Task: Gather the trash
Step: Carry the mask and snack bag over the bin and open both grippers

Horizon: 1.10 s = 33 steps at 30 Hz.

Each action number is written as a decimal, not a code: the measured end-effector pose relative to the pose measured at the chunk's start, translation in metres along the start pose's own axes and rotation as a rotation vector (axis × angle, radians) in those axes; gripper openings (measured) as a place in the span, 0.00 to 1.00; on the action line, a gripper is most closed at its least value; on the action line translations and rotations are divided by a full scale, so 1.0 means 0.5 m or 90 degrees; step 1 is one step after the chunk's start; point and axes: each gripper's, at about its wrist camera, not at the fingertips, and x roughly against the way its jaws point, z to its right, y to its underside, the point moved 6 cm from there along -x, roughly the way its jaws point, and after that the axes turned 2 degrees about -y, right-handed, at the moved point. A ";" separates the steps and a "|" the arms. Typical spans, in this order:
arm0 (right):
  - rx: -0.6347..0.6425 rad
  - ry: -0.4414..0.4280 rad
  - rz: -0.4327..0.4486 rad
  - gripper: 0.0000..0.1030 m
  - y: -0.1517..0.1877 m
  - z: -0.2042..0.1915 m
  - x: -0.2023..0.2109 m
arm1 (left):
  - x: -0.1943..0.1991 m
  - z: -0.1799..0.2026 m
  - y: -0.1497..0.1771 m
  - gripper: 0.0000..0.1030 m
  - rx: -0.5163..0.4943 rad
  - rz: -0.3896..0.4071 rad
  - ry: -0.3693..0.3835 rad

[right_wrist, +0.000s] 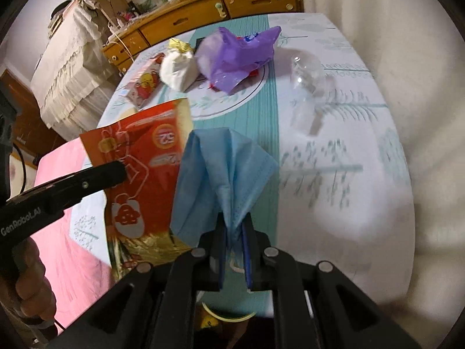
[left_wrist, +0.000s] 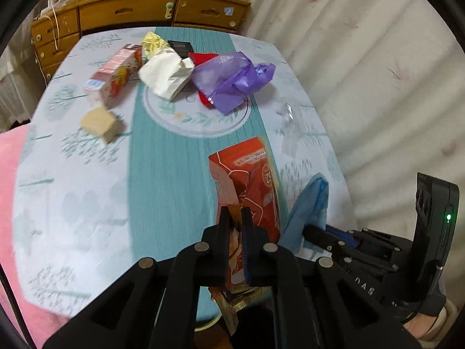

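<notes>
My left gripper is shut on a red snack packet and holds it above the table's near edge; the packet also shows in the right wrist view. My right gripper is shut on a blue face mask, held just right of the packet; the mask also shows in the left wrist view. On the table lie a purple plastic bag, a crumpled white paper, a yellow wrapper, a pink carton and a clear plastic wrapper.
A beige block lies at the table's left. A black item and something red sit under the bag. The table has a blue-green cloth. A wooden dresser stands behind, curtains to the right, and pink fabric to the left.
</notes>
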 end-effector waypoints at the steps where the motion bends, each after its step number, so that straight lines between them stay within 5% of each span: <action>1: -0.007 0.003 0.007 0.09 0.021 -0.011 0.011 | 0.018 -0.009 0.017 0.04 -0.007 0.001 -0.002; 10: -0.072 0.020 0.038 0.09 0.258 -0.122 0.062 | 0.140 -0.085 0.251 0.04 -0.089 -0.004 -0.034; 18: -0.108 0.026 -0.054 0.09 0.459 -0.184 0.031 | 0.146 -0.119 0.440 0.04 -0.107 -0.091 -0.059; 24: -0.142 0.038 -0.124 0.09 0.575 -0.156 -0.042 | 0.042 -0.132 0.556 0.04 -0.111 -0.141 -0.097; 33: -0.222 0.033 -0.187 0.09 0.711 -0.035 -0.311 | -0.283 -0.209 0.680 0.05 -0.076 -0.205 -0.140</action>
